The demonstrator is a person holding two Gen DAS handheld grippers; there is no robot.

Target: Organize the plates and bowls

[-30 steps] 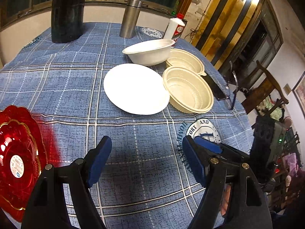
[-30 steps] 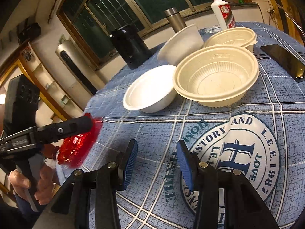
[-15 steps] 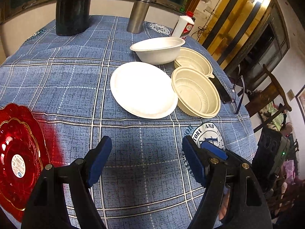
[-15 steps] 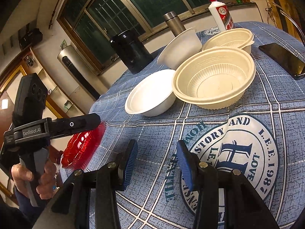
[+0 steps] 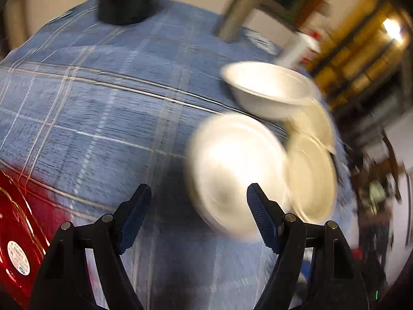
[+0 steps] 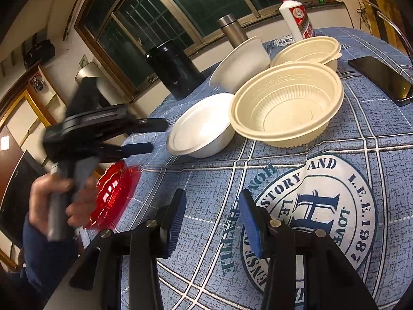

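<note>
Together we hold both grippers above the blue plaid tablecloth point(image 6: 361, 139), and neither has hold of anything. Our left gripper point(image 5: 198, 206) has its blue-padded jaws spread wide, hanging over the cloth with the shallow white foam plate point(image 5: 235, 173) just ahead of its right-hand finger; that view is heavily blurred. Our right gripper point(image 6: 211, 214) is parted by a moderate gap, empty, over the round printed emblem point(image 6: 309, 217) on the cloth.

From the right wrist we see the shallow white dish point(image 6: 201, 126) touching the near ribbed cream plastic bowl point(image 6: 286, 106). Behind it sits a second ribbed cream bowl point(image 6: 307, 51), and beside that a deeper white foam bowl point(image 6: 240, 64). A scalloped red glass plate point(image 6: 113, 191) lies well apart, at the table edge near our left hand point(image 6: 59, 201).

Along the far edge stand a black cylindrical canister point(image 6: 175, 72), a steel flask point(image 6: 232, 31) and a white red-capped bottle point(image 6: 294, 15). A black phone point(image 6: 382, 80) lies to the right of the cream bowls.
</note>
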